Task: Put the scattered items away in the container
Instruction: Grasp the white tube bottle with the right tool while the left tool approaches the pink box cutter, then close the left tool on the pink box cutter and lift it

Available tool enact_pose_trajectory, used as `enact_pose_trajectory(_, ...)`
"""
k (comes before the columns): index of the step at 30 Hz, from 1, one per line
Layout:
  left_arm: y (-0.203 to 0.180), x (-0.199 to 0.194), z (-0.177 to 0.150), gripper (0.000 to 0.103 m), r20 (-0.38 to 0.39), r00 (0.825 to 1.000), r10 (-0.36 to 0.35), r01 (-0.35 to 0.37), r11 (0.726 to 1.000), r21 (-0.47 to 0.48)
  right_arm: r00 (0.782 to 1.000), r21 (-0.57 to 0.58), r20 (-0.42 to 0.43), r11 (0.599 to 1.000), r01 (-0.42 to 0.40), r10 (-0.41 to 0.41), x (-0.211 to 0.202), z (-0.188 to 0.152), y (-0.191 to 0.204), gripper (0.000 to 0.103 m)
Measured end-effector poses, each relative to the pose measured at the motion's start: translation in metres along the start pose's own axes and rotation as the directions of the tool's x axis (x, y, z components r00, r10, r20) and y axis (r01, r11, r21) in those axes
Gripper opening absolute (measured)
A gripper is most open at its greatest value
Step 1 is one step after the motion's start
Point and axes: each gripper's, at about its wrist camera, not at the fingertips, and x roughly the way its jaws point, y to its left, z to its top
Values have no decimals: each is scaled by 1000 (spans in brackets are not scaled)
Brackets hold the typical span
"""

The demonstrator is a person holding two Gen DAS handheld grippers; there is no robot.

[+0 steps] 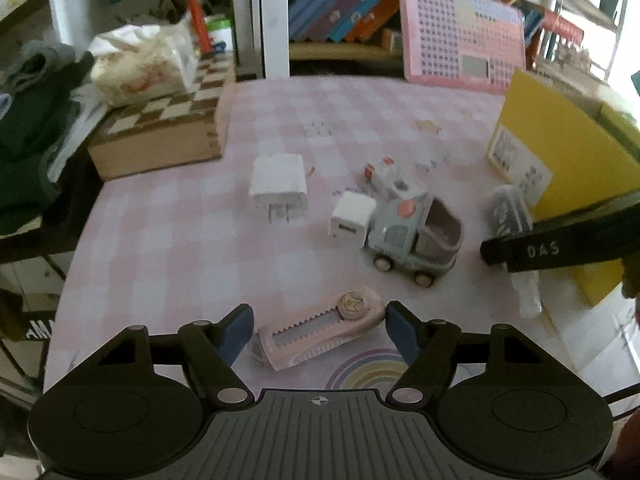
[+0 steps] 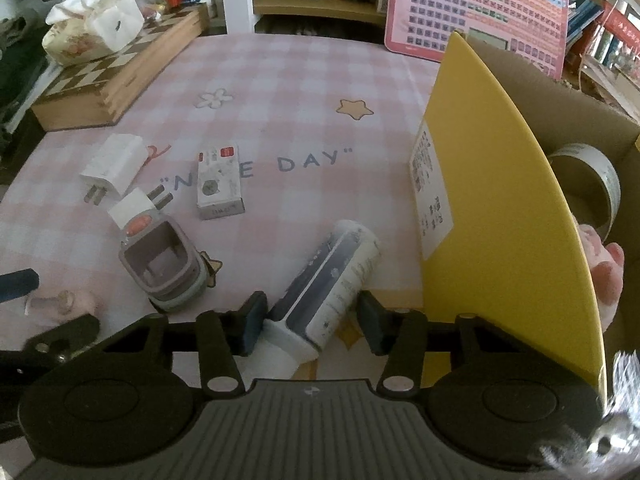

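Observation:
My left gripper (image 1: pixel 318 330) is open, its fingers on either side of a pink utility knife (image 1: pixel 320 332) lying on the pink checked tablecloth. My right gripper (image 2: pixel 310 326) is open around the capped end of a grey-and-white tube (image 2: pixel 336 280) lying beside the yellow cardboard box (image 2: pixel 500 200). The box holds a tape roll (image 2: pixel 596 176) and a pink plush (image 2: pixel 604 268). Scattered on the cloth are a large white charger (image 1: pixel 280 184), a small white charger (image 1: pixel 352 216), a grey toy truck (image 1: pixel 416 236) and a small white carton (image 2: pixel 220 184).
A wooden chessboard box (image 1: pixel 160 128) with a tissue pack (image 1: pixel 140 60) stands at the back left. A pink chart board (image 1: pixel 460 36) leans on the bookshelf behind. The table edge runs along the left side (image 1: pixel 76 248).

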Motion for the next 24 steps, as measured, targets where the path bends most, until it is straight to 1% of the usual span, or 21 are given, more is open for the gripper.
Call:
enact_pose_trajectory(2,1,-4,0,73,5,1000,3,-3,1000,-7,1000,3,2,1000,-10,10,-1,0,-1,37)
enact_pose_trajectory(6,3,-10,-2,73,12,1000,2,-2,1000,-21,999,-3,16,999,-37,37,-6,-1,-1,34)
enact_pose_trajectory(8,4,-12,-3,73,11,1000,5,-4,1000,-28,999,0,16,999,-39,39,-6,-1,-1,34)
enact_pose_trajectory(12,5,-15,-7,73,4,1000,17,-17,999,-29,1000,-16,6,1000,-8,8,-1,1,4,34)
enact_pose_trajectory(14,4,-19,-9,73,8,1000,18,-18,999,-33,1000,-23,10,1000,12,-11,2,4,6,40)
enact_pose_trajectory(16,5,-22,-10,73,7,1000,20,-20,999,-38,1000,-29,15,999,25,-24,5,7,6,40)
enact_pose_trajectory(17,5,-22,-11,73,6,1000,21,-21,999,-41,1000,-29,15,999,22,-22,6,9,5,39)
enact_pose_trajectory(19,6,-24,-11,73,7,1000,25,-25,999,-47,1000,-44,21,999,10,-9,8,10,5,33)
enact_pose_trajectory(20,7,-25,-12,73,7,1000,27,-27,998,-50,1000,-66,26,998,7,-5,7,10,6,31)
enact_pose_trajectory(22,8,-27,-11,73,12,1000,29,-28,998,-55,999,-98,27,995,-20,23,6,9,6,31)
enact_pose_trajectory(24,8,-31,-9,73,24,999,29,-28,998,-60,998,-92,28,994,-55,58,1,7,4,31)
